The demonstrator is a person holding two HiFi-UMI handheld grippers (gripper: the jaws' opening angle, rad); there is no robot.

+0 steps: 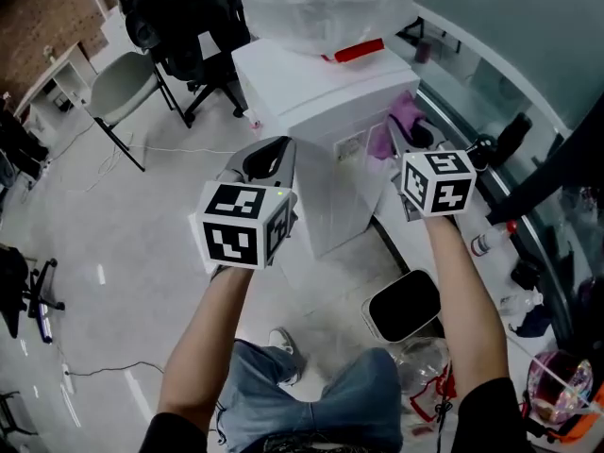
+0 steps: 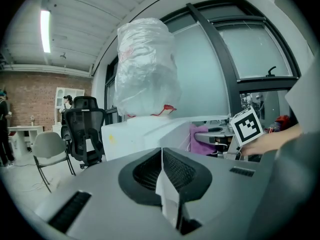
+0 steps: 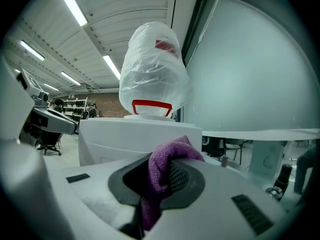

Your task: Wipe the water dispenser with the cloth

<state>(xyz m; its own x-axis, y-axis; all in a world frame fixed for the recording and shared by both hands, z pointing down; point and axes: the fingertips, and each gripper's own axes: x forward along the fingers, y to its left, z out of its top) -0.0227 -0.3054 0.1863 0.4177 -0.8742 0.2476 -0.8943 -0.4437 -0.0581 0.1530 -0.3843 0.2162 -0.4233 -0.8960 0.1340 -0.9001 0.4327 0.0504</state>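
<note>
The white water dispenser (image 1: pixel 321 102) stands ahead of me, with a plastic-wrapped bottle (image 1: pixel 321 8) on top; it also fills the middle of the left gripper view (image 2: pixel 145 131) and the right gripper view (image 3: pixel 135 139). My right gripper (image 1: pixel 401 135) is shut on a purple cloth (image 3: pixel 160 176), held against the dispenser's right side, where the cloth (image 1: pixel 401 121) bunches. My left gripper (image 1: pixel 269 159) hangs shut and empty just left of the dispenser's front, its pads (image 2: pixel 162 176) pressed together.
A black bin (image 1: pixel 404 305) sits on the floor by my right leg. Office chairs (image 1: pixel 189 26) stand behind the dispenser on the left. A ledge along the window (image 1: pixel 510 206) on the right holds bottles and clutter. Cables lie on the floor (image 1: pixel 113 253) at the left.
</note>
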